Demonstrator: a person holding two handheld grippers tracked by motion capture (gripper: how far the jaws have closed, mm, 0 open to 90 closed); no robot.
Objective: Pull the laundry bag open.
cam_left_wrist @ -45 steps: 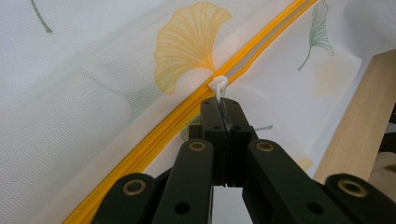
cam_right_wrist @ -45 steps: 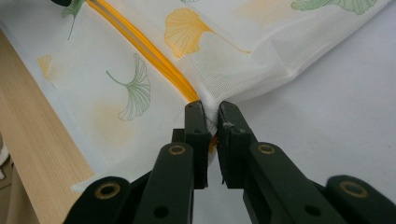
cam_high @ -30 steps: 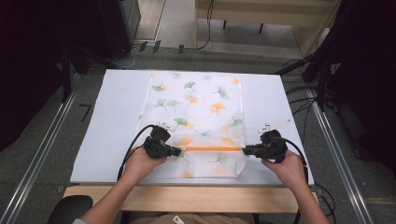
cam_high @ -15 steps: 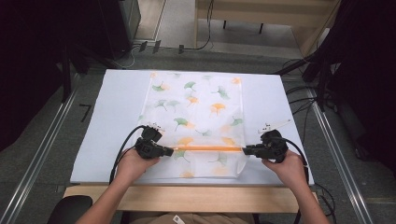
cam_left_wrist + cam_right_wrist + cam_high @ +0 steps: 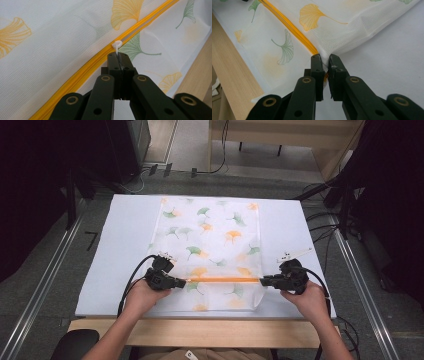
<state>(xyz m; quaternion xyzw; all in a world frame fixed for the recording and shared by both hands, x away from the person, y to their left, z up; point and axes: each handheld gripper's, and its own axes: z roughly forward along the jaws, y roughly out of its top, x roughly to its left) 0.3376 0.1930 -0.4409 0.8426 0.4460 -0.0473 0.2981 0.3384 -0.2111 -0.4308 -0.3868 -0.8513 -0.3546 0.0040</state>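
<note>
A white mesh bag (image 5: 210, 240) printed with green and orange ginkgo leaves lies flat on the white mat (image 5: 120, 245). An orange zipper (image 5: 222, 280) runs across its near end. My left gripper (image 5: 175, 283) is at the zipper's left end, shut on the small white zipper pull (image 5: 116, 45); its jaws (image 5: 119, 57) are pressed together on the tab. At the zipper's right end, my right gripper (image 5: 264, 281) is shut on the bag's edge (image 5: 325, 56), with the mesh pinched between the tips of the gripper (image 5: 325, 62).
The mat covers a table with a wooden front edge (image 5: 200, 332). A small white strip (image 5: 295, 254) lies on the mat just beyond the right gripper. Metal rails (image 5: 45, 285) flank the table, and cables (image 5: 325, 227) trail off to the right.
The left gripper has shifted a little to the left along the zipper line. The right gripper and the bag have kept still.
</note>
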